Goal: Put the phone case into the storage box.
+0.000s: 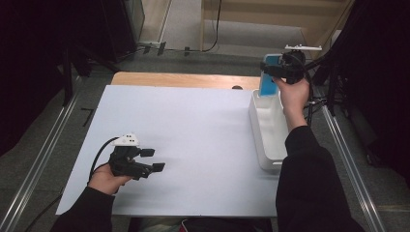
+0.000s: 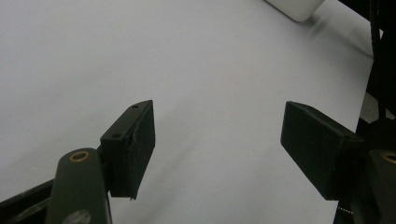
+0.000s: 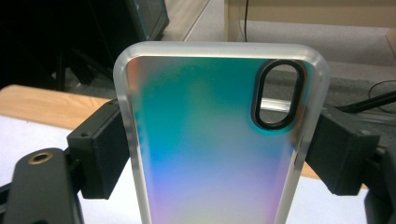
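Observation:
My right gripper (image 1: 270,72) is shut on a phone case (image 1: 269,77), held upright above the far end of the white bin (image 1: 267,130). In the right gripper view the phone case (image 3: 215,140) is iridescent blue-to-violet with a frosted rim and an oval camera cutout, and both pads (image 3: 100,149) press on its long edges. My left gripper (image 1: 153,160) hovers low over the white table sheet (image 1: 193,140) at the near left, open with nothing between its jaws. In the left gripper view the left gripper (image 2: 217,144) has its two black pads wide apart over bare white surface.
The white bin stands along the right edge of the sheet; its corner (image 2: 296,7) peeks in at the top of the left gripper view. Bare wood (image 1: 183,79) runs along the table's far edge. Dark stands and cables (image 1: 333,82) sit to the right.

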Action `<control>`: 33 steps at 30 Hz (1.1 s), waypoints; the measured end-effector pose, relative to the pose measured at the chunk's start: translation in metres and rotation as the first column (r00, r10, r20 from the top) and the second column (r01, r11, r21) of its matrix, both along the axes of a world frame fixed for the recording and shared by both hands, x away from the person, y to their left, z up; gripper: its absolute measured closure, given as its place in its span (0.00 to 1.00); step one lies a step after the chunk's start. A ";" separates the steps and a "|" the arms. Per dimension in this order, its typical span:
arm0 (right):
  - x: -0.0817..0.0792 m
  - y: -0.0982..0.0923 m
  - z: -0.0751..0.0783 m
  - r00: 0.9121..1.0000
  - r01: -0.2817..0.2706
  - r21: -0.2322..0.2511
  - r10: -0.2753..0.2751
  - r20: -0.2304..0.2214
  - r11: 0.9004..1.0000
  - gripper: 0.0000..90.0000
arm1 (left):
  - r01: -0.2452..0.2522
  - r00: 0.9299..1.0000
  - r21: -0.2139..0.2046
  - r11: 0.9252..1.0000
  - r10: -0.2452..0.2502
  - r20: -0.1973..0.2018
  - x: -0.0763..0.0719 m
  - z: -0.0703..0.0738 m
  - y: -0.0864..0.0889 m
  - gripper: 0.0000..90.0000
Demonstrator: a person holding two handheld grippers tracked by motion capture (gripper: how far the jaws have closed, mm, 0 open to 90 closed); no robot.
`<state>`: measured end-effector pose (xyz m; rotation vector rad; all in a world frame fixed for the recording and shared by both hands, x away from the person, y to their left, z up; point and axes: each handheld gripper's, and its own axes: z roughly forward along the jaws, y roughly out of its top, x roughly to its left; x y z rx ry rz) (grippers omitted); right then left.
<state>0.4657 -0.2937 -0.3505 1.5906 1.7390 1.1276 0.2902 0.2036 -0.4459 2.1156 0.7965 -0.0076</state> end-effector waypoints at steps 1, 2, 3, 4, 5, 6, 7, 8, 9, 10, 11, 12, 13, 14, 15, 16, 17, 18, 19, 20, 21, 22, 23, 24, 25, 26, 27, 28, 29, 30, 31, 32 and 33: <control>0.001 0.000 -0.001 1.000 0.006 0.010 -0.006 0.002 1.000 0.17 | 0.001 1.000 0.001 1.000 -0.001 0.000 0.000 0.000 0.000 0.29; 0.001 -0.001 -0.002 1.000 0.010 0.016 -0.010 0.000 1.000 0.17 | 0.001 1.000 0.002 1.000 -0.001 0.000 0.000 0.000 0.000 0.29; 0.002 -0.001 -0.003 1.000 0.013 0.020 -0.013 -0.001 1.000 0.17 | 0.001 1.000 -0.001 1.000 -0.001 0.000 0.000 0.000 0.000 0.29; 0.003 -0.001 -0.005 1.000 0.020 0.020 -0.020 0.002 1.000 0.17 | 0.000 1.000 -0.001 1.000 0.000 0.000 0.000 0.000 0.000 0.29; 0.003 -0.001 -0.007 1.000 0.026 0.022 -0.026 0.006 0.999 0.17 | 0.000 1.000 0.000 1.000 0.000 -0.001 0.000 0.000 0.000 0.29; 0.004 0.000 -0.008 0.999 0.032 0.026 -0.032 0.006 0.999 0.17 | 0.001 1.000 0.001 1.000 -0.001 -0.004 0.000 0.000 0.000 0.29; 0.004 0.000 -0.010 0.999 0.037 0.024 -0.037 0.008 0.999 0.17 | 0.002 1.000 0.002 1.000 -0.002 -0.003 0.000 0.000 0.000 0.29; 0.005 0.000 -0.011 0.999 0.040 0.026 -0.040 0.007 0.999 0.17 | 0.001 1.000 -0.001 1.000 -0.001 0.000 0.000 0.000 0.000 0.29; 0.005 0.001 -0.012 0.999 0.047 0.024 -0.047 0.006 0.999 0.17 | 0.002 1.000 -0.002 1.000 -0.002 -0.002 0.000 0.000 0.000 0.29; 0.006 0.001 -0.013 0.999 0.050 0.024 -0.050 0.008 0.998 0.17 | 0.003 1.000 -0.001 1.000 -0.003 -0.003 0.000 0.000 0.000 0.29; 0.006 0.001 -0.014 0.999 0.054 0.023 -0.054 0.006 0.998 0.17 | 0.006 1.000 0.001 1.000 -0.006 -0.006 0.000 0.000 0.000 0.29; 0.006 0.001 -0.016 0.998 0.058 0.021 -0.058 0.006 0.998 0.17 | 0.003 1.000 0.005 1.000 -0.003 -0.004 0.000 0.000 0.000 0.29; 0.006 0.002 -0.017 0.998 0.062 0.019 -0.062 0.009 0.998 0.17 | 0.005 1.000 0.005 1.000 -0.005 -0.003 0.000 0.000 0.000 0.29; 0.006 0.002 -0.018 0.998 0.064 0.019 -0.065 0.012 0.998 0.17 | 0.006 1.000 0.004 1.000 -0.006 -0.005 0.000 0.000 -0.001 0.29; 0.006 0.003 -0.019 0.998 0.064 0.025 -0.064 0.014 0.998 0.17 | 0.008 1.000 0.003 1.000 -0.008 -0.004 0.001 -0.001 -0.001 0.29; 0.006 0.003 -0.019 0.998 0.066 0.026 -0.066 0.019 0.998 0.17 | 0.009 1.000 0.003 1.000 -0.009 -0.003 0.001 -0.001 -0.001 0.29; 0.006 0.004 -0.020 0.997 0.069 0.024 -0.070 0.019 0.997 0.17 | 0.009 1.000 0.002 1.000 -0.009 -0.002 0.001 -0.001 -0.001 0.29; 0.006 0.004 -0.021 0.997 0.068 0.019 -0.069 0.018 0.997 0.17 | 0.009 1.000 0.001 1.000 -0.009 -0.002 0.001 -0.001 -0.001 0.29; 0.006 0.004 -0.023 0.997 0.071 0.011 -0.071 0.014 0.997 0.17 | 0.009 1.000 0.000 1.000 -0.009 -0.002 0.001 -0.001 -0.001 0.29; 0.006 0.004 -0.023 0.997 0.072 0.010 -0.073 0.011 0.997 0.17 | 0.006 1.000 -0.001 1.000 -0.006 -0.003 0.001 -0.001 -0.002 0.29; 0.006 0.004 -0.025 0.997 0.075 0.011 -0.075 0.013 0.997 0.17 | 0.007 1.000 0.000 1.000 -0.007 0.000 0.001 -0.001 -0.002 0.29; 0.006 0.004 -0.026 0.997 0.077 0.017 -0.077 0.015 0.997 0.17 | 0.008 1.000 0.000 1.000 -0.008 0.000 0.001 -0.001 -0.002 0.29; 0.005 0.003 -0.027 0.997 0.080 0.017 -0.080 0.013 0.997 0.17 | 0.008 1.000 0.001 1.000 -0.008 -0.002 0.001 -0.001 -0.002 0.29; 0.005 0.003 -0.029 0.996 0.083 0.023 -0.083 0.016 0.996 0.17 | 0.009 1.000 0.002 1.000 -0.009 -0.001 0.001 -0.001 -0.002 0.29; 0.004 0.002 -0.030 0.996 0.083 0.026 -0.083 0.017 0.996 0.17 | 0.011 1.000 0.002 1.000 -0.011 0.002 0.002 -0.001 -0.002 0.29; 0.004 0.002 -0.031 0.996 0.083 0.037 -0.084 0.016 0.996 0.17 | 0.012 1.000 0.003 1.000 -0.012 -0.001 0.002 -0.001 -0.002 0.29; 0.003 0.002 -0.034 0.996 0.084 0.040 -0.085 0.018 0.996 0.17 | 0.011 1.000 0.003 1.000 -0.011 0.000 0.002 -0.001 -0.003 0.29; 0.003 0.002 -0.035 0.996 0.083 0.040 -0.084 0.019 0.996 0.17 | 0.011 1.000 -0.001 1.000 -0.011 0.001 0.002 -0.001 -0.003 0.29; 0.002 0.002 -0.038 0.996 0.083 0.044 -0.083 0.011 0.996 0.17 | 0.014 1.000 -0.001 1.000 -0.014 0.004 0.002 -0.001 -0.003 0.29; 0.002 0.002 -0.040 0.997 0.080 0.032 -0.081 0.011 0.996 0.17 | 0.014 1.000 0.001 1.000 -0.014 0.004 0.002 -0.001 -0.003 0.29; 0.002 0.003 -0.041 0.997 0.082 0.029 -0.082 0.011 0.996 0.17 | 0.017 1.000 0.005 1.000 -0.017 0.005 0.002 -0.001 -0.003 0.29; 0.001 0.003 -0.043 0.997 0.080 0.029 -0.080 0.009 0.996 0.17 | 0.017 1.000 0.005 1.000 -0.017 0.002 0.002 -0.001 -0.003 0.29; 0.001 0.003 -0.045 0.997 0.080 0.033 -0.081 0.008 0.996 0.17 | 0.016 1.000 0.006 1.000 -0.016 0.002 0.002 -0.001 -0.003 0.29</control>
